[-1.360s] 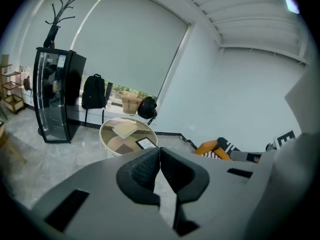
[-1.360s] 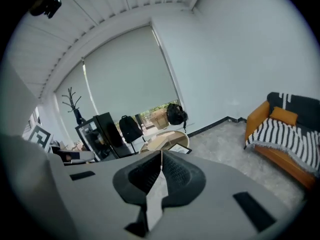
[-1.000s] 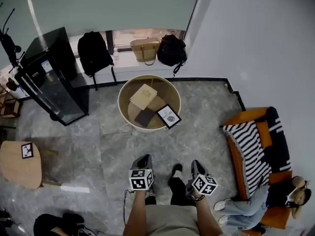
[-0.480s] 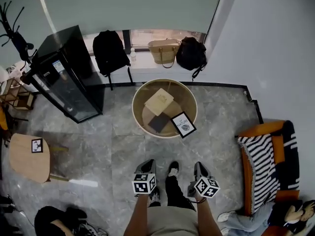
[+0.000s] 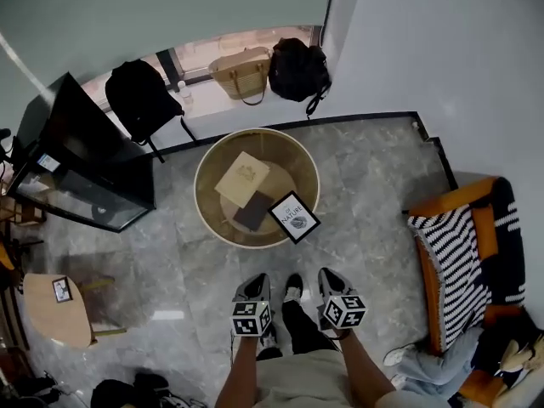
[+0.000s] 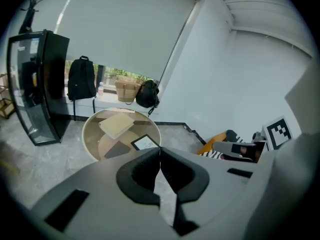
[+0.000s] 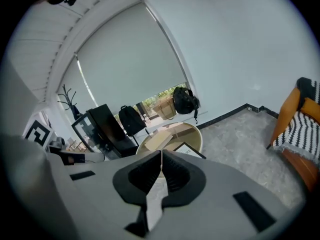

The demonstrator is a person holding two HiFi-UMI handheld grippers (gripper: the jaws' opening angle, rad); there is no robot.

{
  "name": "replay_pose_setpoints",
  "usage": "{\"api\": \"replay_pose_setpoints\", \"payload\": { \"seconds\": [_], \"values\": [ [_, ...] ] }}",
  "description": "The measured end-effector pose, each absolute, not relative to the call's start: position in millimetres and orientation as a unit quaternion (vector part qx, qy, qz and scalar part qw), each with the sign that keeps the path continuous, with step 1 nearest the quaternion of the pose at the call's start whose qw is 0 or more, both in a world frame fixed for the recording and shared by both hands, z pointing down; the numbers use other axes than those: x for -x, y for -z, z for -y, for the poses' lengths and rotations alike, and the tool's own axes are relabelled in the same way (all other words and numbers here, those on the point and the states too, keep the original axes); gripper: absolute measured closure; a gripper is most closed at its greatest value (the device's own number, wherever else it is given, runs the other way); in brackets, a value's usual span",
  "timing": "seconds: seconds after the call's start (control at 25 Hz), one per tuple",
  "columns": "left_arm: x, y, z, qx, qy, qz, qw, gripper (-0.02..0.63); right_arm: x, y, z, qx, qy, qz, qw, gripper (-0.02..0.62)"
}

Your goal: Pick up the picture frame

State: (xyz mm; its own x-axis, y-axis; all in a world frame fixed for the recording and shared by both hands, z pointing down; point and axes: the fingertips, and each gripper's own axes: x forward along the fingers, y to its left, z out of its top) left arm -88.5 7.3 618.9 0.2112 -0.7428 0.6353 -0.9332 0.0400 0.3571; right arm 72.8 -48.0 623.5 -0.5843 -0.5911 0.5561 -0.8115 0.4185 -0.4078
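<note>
A black picture frame [image 5: 295,217] with a white print lies flat at the near right edge of a round glass-topped table [image 5: 207,172]. It shows too in the left gripper view as the frame [image 6: 145,142] and in the right gripper view as the frame [image 7: 189,150]. My left gripper [image 5: 252,280] and right gripper [image 5: 332,277] hang side by side over the floor, well short of the table. Both are shut with nothing between their jaws, as seen at the left gripper [image 6: 159,154] and the right gripper [image 7: 161,156].
On the table lie a tan book [image 5: 240,178] and a dark notebook [image 5: 253,212]. A black cabinet [image 5: 81,161] stands left, an orange sofa [image 5: 463,262] with a striped throw right. Bags [image 5: 240,72] line the window sill. A small wooden side table [image 5: 53,307] is near left.
Both grippers have come forward toward the round table, which now lies nearer in the head view. The view has swung, shifting the sofa and cabinet. Jaws stay shut.
</note>
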Motion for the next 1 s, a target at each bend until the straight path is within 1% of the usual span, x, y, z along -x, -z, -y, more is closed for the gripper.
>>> {"api": "replay_pose_setpoints", "payload": {
  "seconds": [0.2, 0.36, 0.44, 0.56, 0.72, 1.0],
  "values": [
    [51.0, -649.5, 81.0, -0.711, -0.153, 0.579, 0.367, 0.584, -71.8, -659.5, 124.2, -0.42, -0.34, 0.822, 0.181, 0.56],
    [38.0, -671.3, 130.6, -0.73, -0.174, 0.555, 0.359, 0.584, -67.4, -688.9, 166.3, -0.417, -0.35, 0.817, 0.187, 0.56],
    [35.1, -683.5, 148.7, -0.738, -0.186, 0.543, 0.355, 0.584, -68.8, -706.6, 179.5, -0.421, -0.374, 0.806, 0.182, 0.56],
    [31.6, -705.3, 166.6, -0.753, -0.193, 0.523, 0.351, 0.584, -75.6, -736.9, 191.2, -0.438, -0.415, 0.781, 0.162, 0.56],
    [35.1, -753.5, 195.7, -0.764, -0.21, 0.507, 0.339, 0.584, -76.4, -787.7, 218.8, -0.451, -0.437, 0.767, 0.135, 0.56],
    [34.2, -832.6, 192.4, -0.761, -0.229, 0.49, 0.359, 0.584, -67.7, -867.3, 227.6, -0.437, -0.482, 0.75, 0.118, 0.56]
  ]
}}
